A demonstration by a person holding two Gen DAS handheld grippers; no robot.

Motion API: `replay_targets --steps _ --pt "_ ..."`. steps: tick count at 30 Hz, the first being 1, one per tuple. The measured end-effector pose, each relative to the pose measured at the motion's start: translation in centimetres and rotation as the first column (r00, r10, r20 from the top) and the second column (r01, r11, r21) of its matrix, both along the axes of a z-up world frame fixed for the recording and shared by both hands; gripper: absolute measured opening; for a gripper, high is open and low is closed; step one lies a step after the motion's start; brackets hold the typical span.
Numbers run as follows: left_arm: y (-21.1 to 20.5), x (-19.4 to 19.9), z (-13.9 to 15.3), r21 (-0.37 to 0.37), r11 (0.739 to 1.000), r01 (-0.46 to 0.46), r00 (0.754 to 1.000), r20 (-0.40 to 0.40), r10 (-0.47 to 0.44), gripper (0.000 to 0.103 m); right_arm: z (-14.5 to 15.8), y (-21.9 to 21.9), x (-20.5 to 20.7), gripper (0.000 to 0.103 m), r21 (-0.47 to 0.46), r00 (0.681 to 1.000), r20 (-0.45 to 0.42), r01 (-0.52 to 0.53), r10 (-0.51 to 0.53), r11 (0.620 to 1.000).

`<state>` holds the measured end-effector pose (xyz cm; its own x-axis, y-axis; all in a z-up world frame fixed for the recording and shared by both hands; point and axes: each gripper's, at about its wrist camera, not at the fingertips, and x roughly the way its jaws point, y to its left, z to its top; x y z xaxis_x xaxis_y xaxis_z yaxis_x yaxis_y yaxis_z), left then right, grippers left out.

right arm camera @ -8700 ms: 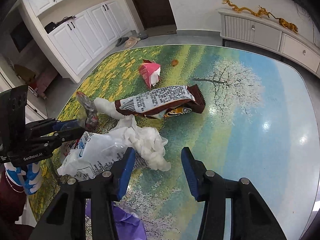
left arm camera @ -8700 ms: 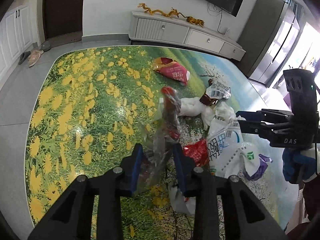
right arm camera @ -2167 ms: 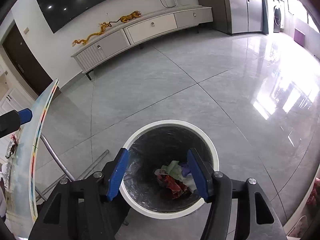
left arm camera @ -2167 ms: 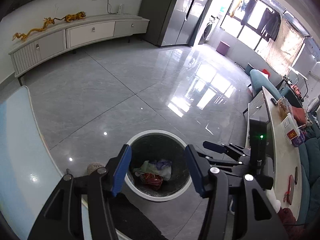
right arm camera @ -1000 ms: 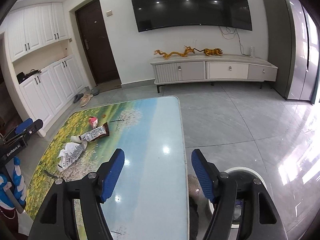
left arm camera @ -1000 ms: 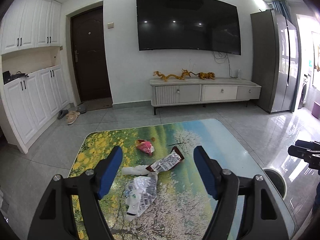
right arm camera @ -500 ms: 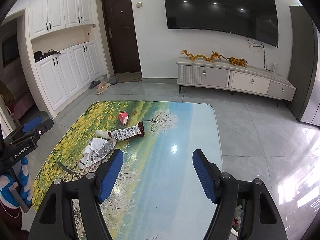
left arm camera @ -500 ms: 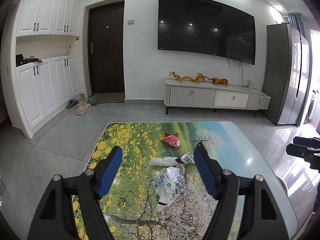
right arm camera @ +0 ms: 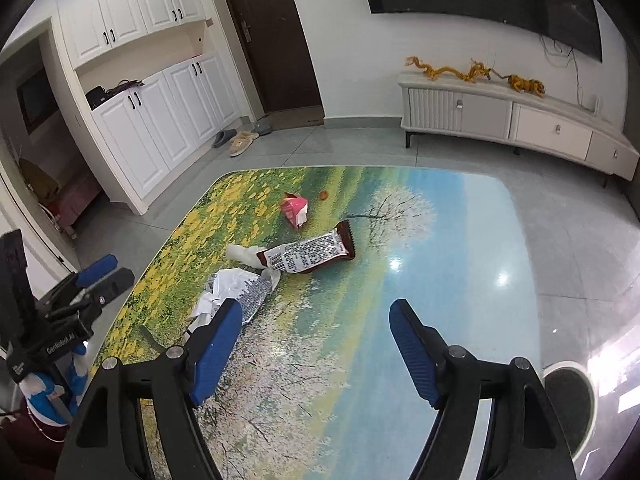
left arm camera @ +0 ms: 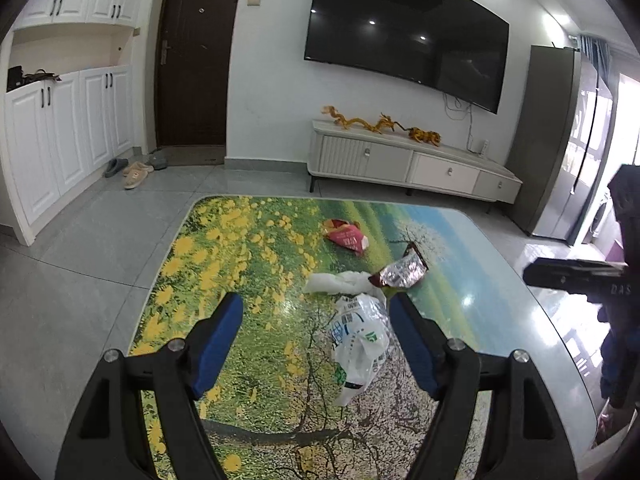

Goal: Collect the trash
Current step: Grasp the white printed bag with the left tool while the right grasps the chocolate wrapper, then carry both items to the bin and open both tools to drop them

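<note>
Trash lies on the flower-print table [left arm camera: 224, 264]: a white printed plastic bag [left arm camera: 358, 338], a crumpled white tissue [left arm camera: 336, 282], a brown-and-silver snack wrapper [left arm camera: 402, 272] and a red packet [left arm camera: 346, 236]. My left gripper [left arm camera: 316, 340] is open and empty, above the table's near part, just left of the bag. My right gripper [right arm camera: 316, 346] is open and empty over the table's right half [right arm camera: 440, 240]; the bag [right arm camera: 236, 290], wrapper [right arm camera: 308, 254] and red packet [right arm camera: 295, 209] lie ahead to its left.
A white-rimmed bin [right arm camera: 568, 404] stands on the floor at the table's near right corner. A TV cabinet [left arm camera: 408, 160] lines the far wall, white cupboards [left arm camera: 60, 128] the left. Slippers [left arm camera: 136, 168] lie by the door. A small orange bit [right arm camera: 324, 195] sits near the red packet.
Both grippers have swung from the bin back to the table and come closer and lower over the trash. Both stay open and empty.
</note>
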<state>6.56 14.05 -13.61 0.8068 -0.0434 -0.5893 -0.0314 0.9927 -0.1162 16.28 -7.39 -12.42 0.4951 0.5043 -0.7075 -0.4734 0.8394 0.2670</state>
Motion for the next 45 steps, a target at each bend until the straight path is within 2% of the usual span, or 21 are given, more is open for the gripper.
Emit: replay_targets --steps 2,6,10,15,18,19,20,21,22,23,24,25,26,28,30,33,38,42,45 --pt "0.2 0.8 -1.2 -0.019 0.998 0.062 0.997 -0.039 -0.062 0.074 -1.4 0.9 1.6 0.076 0.039 0.998 -0.059 -0.003 0.005 0.999" --pt "0.0 2.7 -3.4 -0.062 0.99 0.126 0.984 -0.117 -0.132 0.074 -4.0 2.5 5.1 0.076 0.138 0.984 -0.178 0.011 0.014 0.99" --pt "-0.5 4.5 -4.8 -0.121 0.977 0.175 0.97 -0.152 -0.192 0.074 -6.0 3.6 8.1 0.076 0.208 0.963 -0.271 0.058 0.0 0.977" --pt "-1.2 6.4 -5.9 -0.15 0.966 0.21 0.954 -0.184 -0.236 0.074 -7.8 3.7 10.9 0.076 0.25 0.93 -0.364 0.153 -0.053 0.956" --pt "-1.4 7.2 -6.4 -0.144 0.967 0.211 0.95 -0.205 -0.237 0.074 -8.2 3.7 11.9 0.076 0.256 0.918 -0.39 0.19 -0.079 0.948" --pt "-1.5 7.4 -6.5 -0.152 0.965 0.212 0.948 -0.209 -0.241 0.074 -8.4 3.7 12.2 0.073 0.26 0.914 -0.397 0.199 -0.084 0.945" --pt "-1.5 7.5 -6.7 -0.158 0.964 0.213 0.946 -0.212 -0.244 0.073 -8.5 3.7 12.4 0.062 0.261 0.911 -0.403 0.205 -0.086 0.943" --pt "-1.6 7.5 -6.8 -0.162 0.963 0.216 0.945 -0.215 -0.248 0.068 -8.6 3.8 12.5 0.057 0.257 0.909 -0.408 0.208 -0.089 0.944" --pt "-1.5 7.6 -6.9 -0.168 0.961 0.22 0.942 -0.221 -0.254 0.061 -8.7 3.9 12.5 0.046 0.252 0.906 -0.413 0.212 -0.093 0.944" --pt "-1.5 7.7 -7.0 -0.178 0.958 0.223 0.938 -0.226 -0.261 0.057 -8.8 4.0 12.6 0.037 0.25 0.902 -0.421 0.215 -0.094 0.944" --pt "-1.5 7.7 -7.1 -0.186 0.957 0.223 0.937 -0.23 -0.263 0.054 -9.0 4.1 12.5 0.032 0.258 0.899 -0.429 0.215 -0.087 0.942" --pt "-1.5 7.7 -7.2 -0.19 0.957 0.221 0.938 -0.229 -0.262 0.05 -9.2 4.1 12.4 0.032 0.269 0.897 -0.435 0.214 -0.08 0.939" --pt "-1.5 7.6 -7.3 -0.196 0.955 0.22 0.937 -0.229 -0.263 0.046 -9.2 4.0 12.3 0.03 0.276 0.898 -0.433 0.21 -0.074 0.938" --pt "-1.4 7.3 -7.3 -0.215 0.952 0.219 0.936 -0.23 -0.267 0.032 -9.1 3.7 11.9 0.027 0.298 0.902 -0.427 0.198 -0.055 0.934" --pt "-1.6 6.6 -6.9 -0.213 0.953 0.216 0.939 -0.222 -0.263 0.025 -8.7 3.2 11.4 0.018 0.337 0.91 -0.414 0.179 -0.025 0.924" --pt "-2.0 5.3 -5.5 -0.199 0.955 0.221 0.946 -0.195 -0.26 0.024 -6.7 2.0 9.9 0.015 0.368 0.936 -0.353 0.134 0.005 0.92" --pt "-4.3 3.9 -2.2 -0.119 0.966 0.228 0.958 -0.148 -0.244 0.022 -3.2 -1.6 7.1 0.012 0.387 0.966 -0.259 0.09 0.014 0.918" --pt "-7.9 3.5 0.5 -0.032 0.965 0.262 0.957 -0.122 -0.264 0.022 -1.0 -6.2 4.2 0.012 0.355 0.981 -0.191 0.099 -0.032 0.93" --pt "-11.6 3.5 1.8 0.044 0.95 0.309 0.946 -0.12 -0.302 0.022 -0.4 -10.9 2.2 0.012 0.328 0.982 -0.161 0.145 -0.096 0.933"
